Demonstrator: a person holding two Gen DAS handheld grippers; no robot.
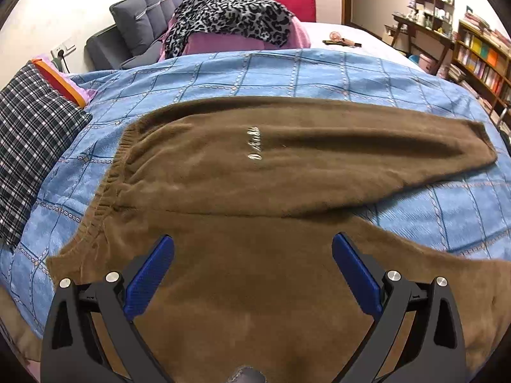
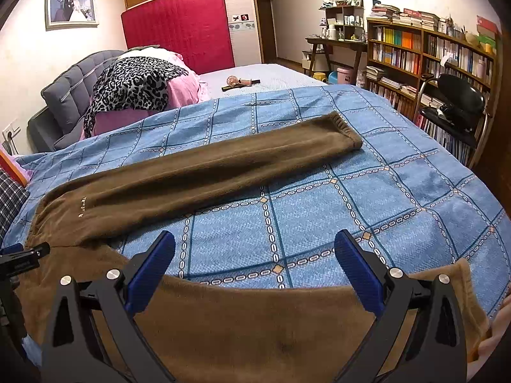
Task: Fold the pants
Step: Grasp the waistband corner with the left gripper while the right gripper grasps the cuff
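While pants (image 1: 255, 166) lie spread | both tongs gape above them

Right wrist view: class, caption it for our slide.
Open right gripper hovers over brown pants spread on a blue checked bedspread.

Brown pants (image 1: 255, 172) on blue checked quilt (image 2: 383, 198); claws' pads (image 1: 150, 274) blue.
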